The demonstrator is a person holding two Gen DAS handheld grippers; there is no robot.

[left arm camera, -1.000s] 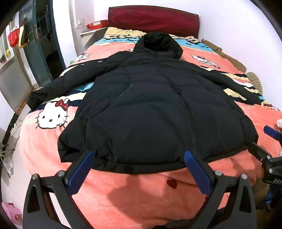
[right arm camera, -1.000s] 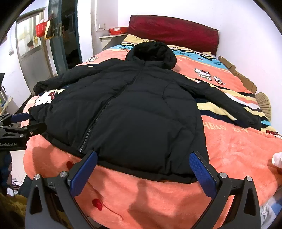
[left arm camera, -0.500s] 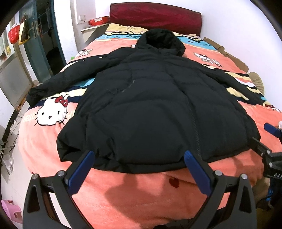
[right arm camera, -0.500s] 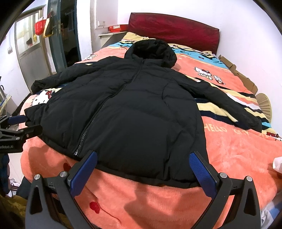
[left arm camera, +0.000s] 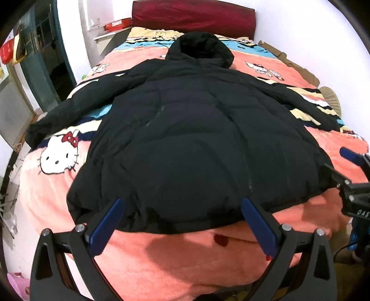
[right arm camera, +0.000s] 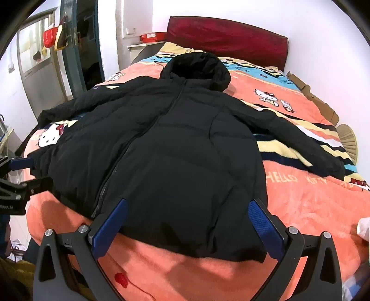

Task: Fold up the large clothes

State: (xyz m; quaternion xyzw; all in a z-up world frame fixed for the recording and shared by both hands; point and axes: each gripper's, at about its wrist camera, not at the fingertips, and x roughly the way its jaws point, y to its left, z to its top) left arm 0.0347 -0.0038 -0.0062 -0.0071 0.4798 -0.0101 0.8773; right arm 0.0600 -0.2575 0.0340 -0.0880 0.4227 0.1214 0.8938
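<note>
Blue-padded and spread wide, the left gripper [left arm camera: 182, 217] hangs at the foot of the bed with its jaws apart and nothing between them, the pads framing the hem of the black hooded puffer jacket [left arm camera: 196, 143] at 6 o'clock in the left wrist view. The right gripper [right arm camera: 188, 223] is likewise wide open and empty, poised over the jacket's hem [right arm camera: 185, 240] near its right corner; in the left wrist view it shows at 3 o'clock, just beside that corner. The jacket lies flat, front up and zipped, on a coral Hello Kitty blanket [left arm camera: 175, 261] covering the bed, its zipper [right arm camera: 129, 150] running from the hem toward the hood. Both sleeves are spread outward: one reaches toward 9 o'clock above a large Hello Kitty face [left arm camera: 60, 155], the other toward 3 o'clock across cream and black stripes [right arm camera: 298, 139]. Farther off, the hood [left arm camera: 201, 49] lies at 12 o'clock. Beyond it stands a dark red headboard [left arm camera: 194, 19] against a white wall, with a red box [left arm camera: 118, 23] on a ledge at 11 o'clock.
</note>
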